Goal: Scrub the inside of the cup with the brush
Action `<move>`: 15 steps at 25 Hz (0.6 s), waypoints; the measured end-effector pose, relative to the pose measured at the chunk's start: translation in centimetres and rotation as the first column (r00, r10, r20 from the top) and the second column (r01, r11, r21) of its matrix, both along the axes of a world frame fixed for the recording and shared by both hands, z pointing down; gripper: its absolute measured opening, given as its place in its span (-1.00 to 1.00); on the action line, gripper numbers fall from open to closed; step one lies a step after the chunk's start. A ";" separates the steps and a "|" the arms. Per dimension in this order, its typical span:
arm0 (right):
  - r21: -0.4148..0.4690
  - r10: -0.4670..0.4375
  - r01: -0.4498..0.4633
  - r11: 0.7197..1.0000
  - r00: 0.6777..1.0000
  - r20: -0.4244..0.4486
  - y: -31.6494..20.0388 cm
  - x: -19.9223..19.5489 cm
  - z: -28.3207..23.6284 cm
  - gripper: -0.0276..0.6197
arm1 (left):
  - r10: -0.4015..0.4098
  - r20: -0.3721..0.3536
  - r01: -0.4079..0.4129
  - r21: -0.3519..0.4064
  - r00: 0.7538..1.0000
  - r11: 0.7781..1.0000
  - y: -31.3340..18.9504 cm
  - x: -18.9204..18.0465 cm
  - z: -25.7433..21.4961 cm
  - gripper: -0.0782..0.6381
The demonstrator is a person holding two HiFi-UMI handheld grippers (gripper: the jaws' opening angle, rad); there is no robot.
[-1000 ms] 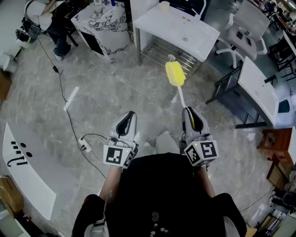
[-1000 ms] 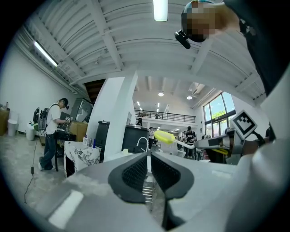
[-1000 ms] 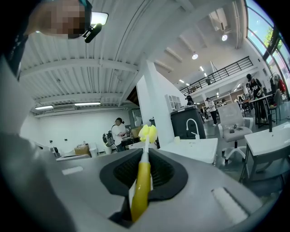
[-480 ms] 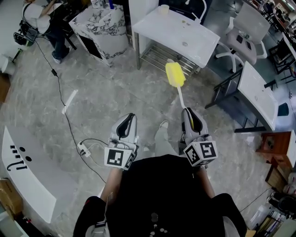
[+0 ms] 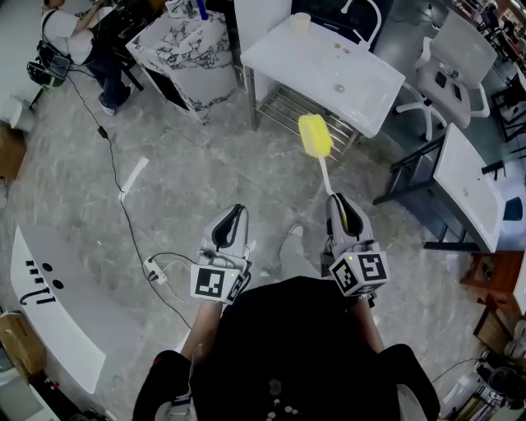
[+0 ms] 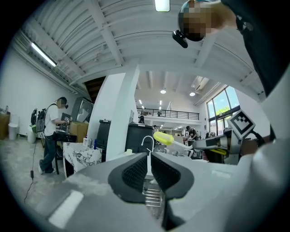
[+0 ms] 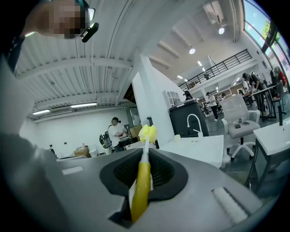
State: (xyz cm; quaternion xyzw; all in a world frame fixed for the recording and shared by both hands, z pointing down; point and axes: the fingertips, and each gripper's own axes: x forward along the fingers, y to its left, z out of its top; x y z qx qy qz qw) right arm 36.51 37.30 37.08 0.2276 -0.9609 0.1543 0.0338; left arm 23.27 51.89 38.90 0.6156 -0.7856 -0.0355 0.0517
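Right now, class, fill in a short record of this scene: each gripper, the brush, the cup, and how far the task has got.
left gripper: jaws together, nothing between them
right gripper: shut on the brush's yellow handle
brush: yellow sponge head held out ahead, well short of the cup
cup: stands at the far corner of the white table, nothing touching it
task stage: scrubbing not begun; brush and cup apart
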 end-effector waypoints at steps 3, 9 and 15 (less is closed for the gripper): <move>-0.002 -0.009 0.009 1.000 1.000 0.000 -2.3 -1.1 0.2 -0.79 | -0.010 0.003 0.010 -0.007 1.000 1.000 -2.1 -1.1 -0.1 -0.71; 0.027 -0.031 0.031 0.999 0.999 -0.012 -7.2 -3.1 -0.3 -0.79 | -0.025 0.014 0.025 -0.009 1.000 1.000 -7.0 -2.8 -0.7 -0.71; 0.033 -0.065 0.066 0.997 0.998 -0.011 -12.7 -5.0 -0.4 -0.79 | -0.039 0.024 0.039 -0.004 0.999 0.999 -12.9 -4.1 -1.1 -0.71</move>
